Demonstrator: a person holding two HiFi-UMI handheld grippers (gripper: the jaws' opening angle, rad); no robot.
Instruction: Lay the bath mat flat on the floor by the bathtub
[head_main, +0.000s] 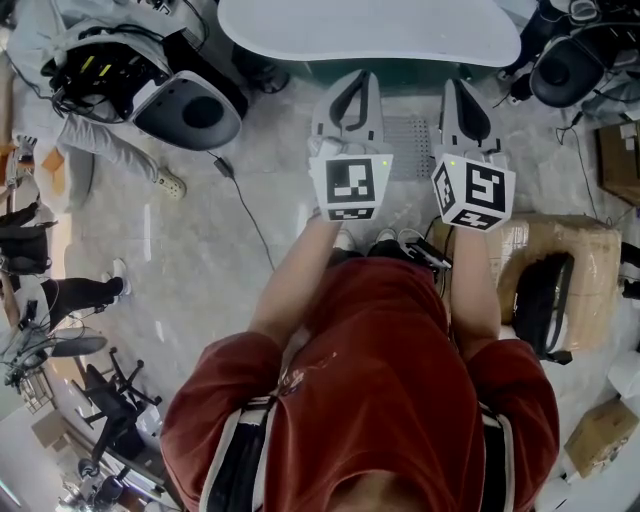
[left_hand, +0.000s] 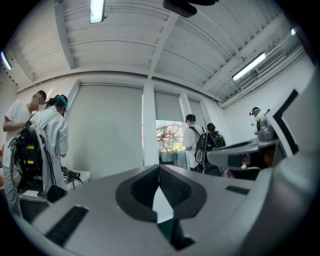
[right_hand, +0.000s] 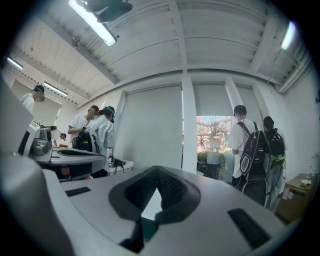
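In the head view, the left gripper (head_main: 352, 85) and right gripper (head_main: 463, 92) were held level above the floor (head_main: 200, 250). Between them showed a grey textured rectangle, probably the bath mat (head_main: 408, 150), just near the white bathtub (head_main: 370, 30). The left gripper view showed its jaws clenched on nothing, and the right gripper view showed the same. The mat would likely be light and floppy, best pinched at two edge corners.
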